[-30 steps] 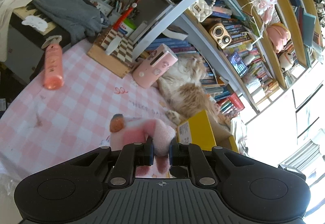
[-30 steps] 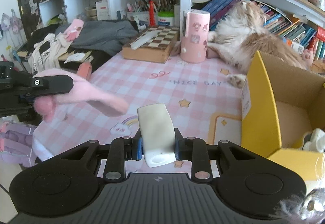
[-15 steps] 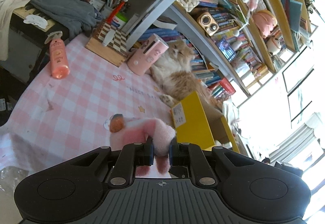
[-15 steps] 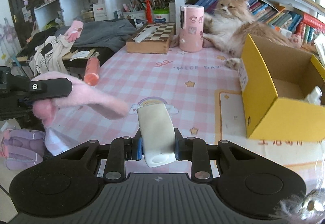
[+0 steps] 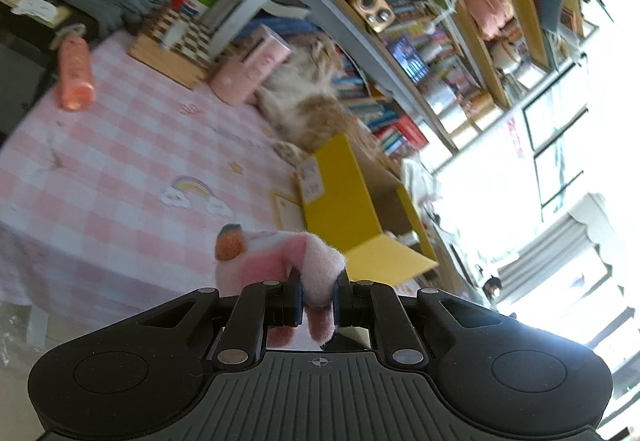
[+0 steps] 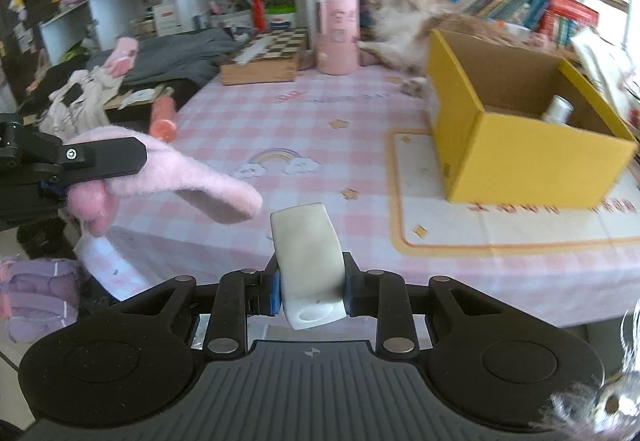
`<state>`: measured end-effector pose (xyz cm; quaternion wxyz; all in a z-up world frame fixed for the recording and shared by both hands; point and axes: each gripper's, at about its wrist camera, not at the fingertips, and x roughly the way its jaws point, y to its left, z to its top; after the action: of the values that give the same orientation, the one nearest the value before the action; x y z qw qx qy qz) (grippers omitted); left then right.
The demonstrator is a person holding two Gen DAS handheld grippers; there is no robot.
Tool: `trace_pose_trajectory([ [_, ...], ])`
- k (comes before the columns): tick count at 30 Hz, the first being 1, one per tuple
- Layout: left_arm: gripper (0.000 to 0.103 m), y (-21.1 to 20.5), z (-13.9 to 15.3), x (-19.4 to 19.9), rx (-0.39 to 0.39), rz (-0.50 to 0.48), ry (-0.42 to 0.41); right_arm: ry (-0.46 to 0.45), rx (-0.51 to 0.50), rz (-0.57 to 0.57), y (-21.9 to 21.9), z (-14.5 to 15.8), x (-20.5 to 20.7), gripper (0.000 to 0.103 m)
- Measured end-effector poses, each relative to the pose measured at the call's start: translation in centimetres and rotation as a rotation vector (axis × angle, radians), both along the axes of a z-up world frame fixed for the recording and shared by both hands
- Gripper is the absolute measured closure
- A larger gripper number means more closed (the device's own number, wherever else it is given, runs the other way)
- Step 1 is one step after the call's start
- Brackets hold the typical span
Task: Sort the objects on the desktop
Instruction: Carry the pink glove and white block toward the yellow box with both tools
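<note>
Bookshelves blurred; yellow box (image 6: 520, 157) contents mostly hidden, cat (image 6: 404, 17) smeared.

Left wrist view: tilted, off table's near-left edge, facing yellow box (image 5: 340, 197). Right wrist view: level, near front edge, facing shelves. Both share box (image 6: 532, 157), pink checked tablecloth (image 6: 280, 121), cat (image 5: 308, 109).

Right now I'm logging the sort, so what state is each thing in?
left gripper: shut on pink plush toy
right gripper: shut on white case
yellow box: open, a white item inside
pink bottle: lying flat on the tablecloth
pink cylinder: upright
</note>
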<state>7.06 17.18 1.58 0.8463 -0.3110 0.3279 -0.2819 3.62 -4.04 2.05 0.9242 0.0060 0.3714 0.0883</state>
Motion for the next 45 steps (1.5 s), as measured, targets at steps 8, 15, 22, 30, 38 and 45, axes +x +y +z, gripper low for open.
trace_pose_trajectory([
  [8,0.091,-3.4,-0.2,0.2,-0.001,-0.135,0.014,0.017,-0.003,-0.135,-3.1,-0.3,-3.0,0.078],
  [15,0.091,-5.6,-0.6,0.1,0.008,-0.226,0.031,0.043,0.018,-0.234,-5.2,-0.8,-5.2,0.078],
  [22,0.091,-6.5,-0.4,0.2,0.033,-0.252,0.019,0.055,0.038,-0.27,-6.1,-0.9,-5.6,0.078],
  [30,0.091,-7.4,-0.2,0.6,0.052,-0.255,0.014,0.058,0.028,-0.246,-6.4,-1.0,-5.0,0.078],
  [38,0.091,-9.0,-0.3,1.1,0.054,-0.278,0.025,0.07,0.037,-0.27,-7.9,-1.1,-4.4,0.078],
  [45,0.091,-11.2,-0.5,1.7,0.065,-0.329,0.03,0.078,0.042,-0.312,-9.9,-1.3,-4.6,0.078],
])
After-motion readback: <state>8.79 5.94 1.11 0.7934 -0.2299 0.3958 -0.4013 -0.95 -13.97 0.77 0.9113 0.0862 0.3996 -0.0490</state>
